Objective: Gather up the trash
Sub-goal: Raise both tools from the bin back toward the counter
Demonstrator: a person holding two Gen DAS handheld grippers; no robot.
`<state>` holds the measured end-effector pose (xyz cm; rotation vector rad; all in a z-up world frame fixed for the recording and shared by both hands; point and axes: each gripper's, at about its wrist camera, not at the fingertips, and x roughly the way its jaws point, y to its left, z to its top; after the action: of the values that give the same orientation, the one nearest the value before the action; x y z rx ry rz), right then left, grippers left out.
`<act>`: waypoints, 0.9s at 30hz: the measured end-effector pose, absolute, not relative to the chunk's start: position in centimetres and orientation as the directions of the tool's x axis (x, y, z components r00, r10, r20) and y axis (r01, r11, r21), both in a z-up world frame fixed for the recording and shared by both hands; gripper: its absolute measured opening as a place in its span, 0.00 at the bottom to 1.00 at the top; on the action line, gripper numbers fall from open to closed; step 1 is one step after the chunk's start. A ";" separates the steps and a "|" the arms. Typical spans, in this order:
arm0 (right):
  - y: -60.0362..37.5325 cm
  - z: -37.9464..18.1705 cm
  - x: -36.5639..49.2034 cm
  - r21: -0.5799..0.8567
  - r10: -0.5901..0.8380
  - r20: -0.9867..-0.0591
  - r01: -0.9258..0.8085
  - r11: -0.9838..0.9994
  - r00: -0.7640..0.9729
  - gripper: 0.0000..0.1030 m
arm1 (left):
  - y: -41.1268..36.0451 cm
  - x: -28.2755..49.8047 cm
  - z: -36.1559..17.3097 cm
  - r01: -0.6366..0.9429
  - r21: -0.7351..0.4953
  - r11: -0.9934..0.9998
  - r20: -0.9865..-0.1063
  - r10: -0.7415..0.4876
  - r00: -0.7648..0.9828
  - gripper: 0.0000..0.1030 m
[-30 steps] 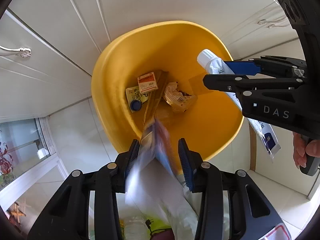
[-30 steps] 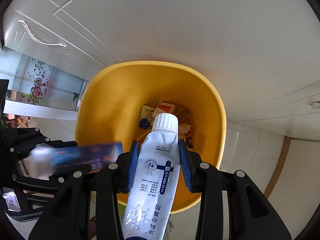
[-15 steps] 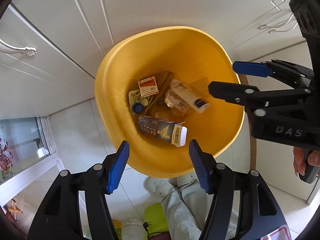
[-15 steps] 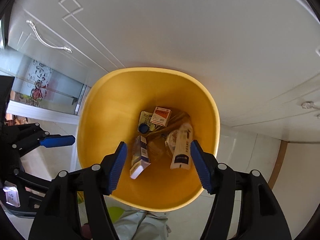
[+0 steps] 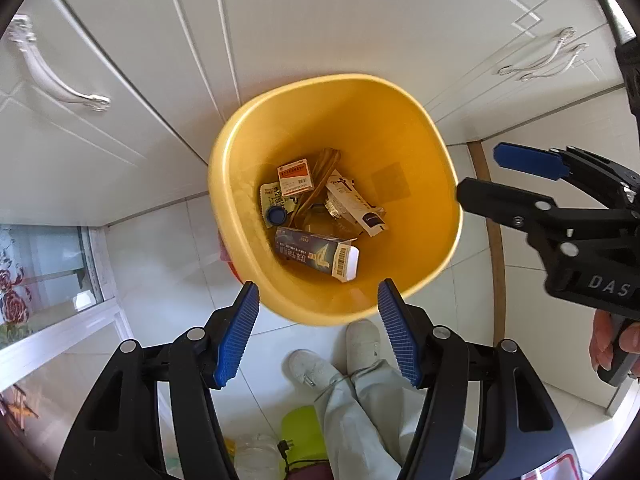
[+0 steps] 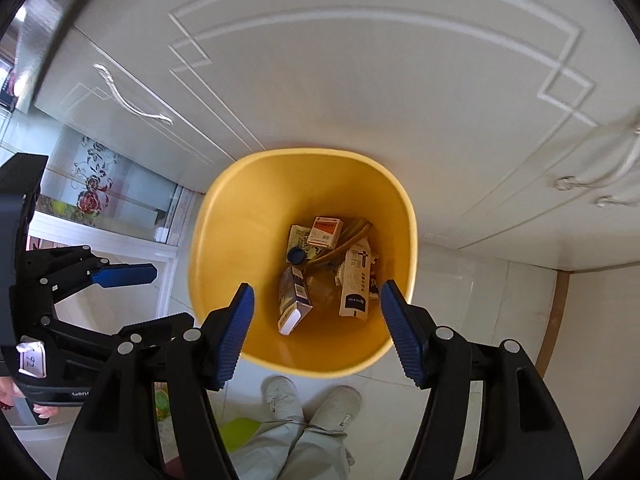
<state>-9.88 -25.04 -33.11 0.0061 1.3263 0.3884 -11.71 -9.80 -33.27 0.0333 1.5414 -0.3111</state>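
Both my left gripper and right gripper hang agape and empty above the bin, where box and tube lie, so I judge the drop finished; fetching more trash comes next.

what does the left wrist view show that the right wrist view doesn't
Only the left wrist view: the right gripper from the side, open and empty, and a black plug and cable on the floor.

Only the right wrist view: the left gripper from the side, open and empty.

Both: the yellow bin holding a blue carton, a white tube, a red-and-white box and a blue cap; white shoes; cabinet doors.
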 end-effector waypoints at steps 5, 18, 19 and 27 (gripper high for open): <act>-26.0 -28.9 -11.9 0.192 0.252 -0.934 -0.240 0.952 0.254 0.65 | -9.4 -13.4 -29.8 0.193 -0.153 0.969 -0.985 -0.166 0.051 0.71; -28.4 -15.1 -19.8 0.117 0.191 -0.863 -0.183 0.976 0.467 0.79 | -8.2 -19.2 -18.8 0.080 -0.114 0.990 -0.964 -0.130 0.233 0.94; -28.6 -14.3 -20.3 0.118 0.193 -0.856 -0.182 0.976 0.480 0.81 | -8.0 -19.8 -17.7 0.065 -0.115 0.991 -0.959 -0.128 0.254 0.95; -29.0 -8.2 -23.6 0.121 0.221 -0.791 -0.209 0.970 0.571 0.87 | -7.3 -21.3 -13.4 0.009 -0.106 0.994 -0.936 -0.102 0.338 0.95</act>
<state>-23.58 -28.97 -8.23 0.0141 0.9298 0.2523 -21.34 -7.26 -13.37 -0.0870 1.2245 -0.0725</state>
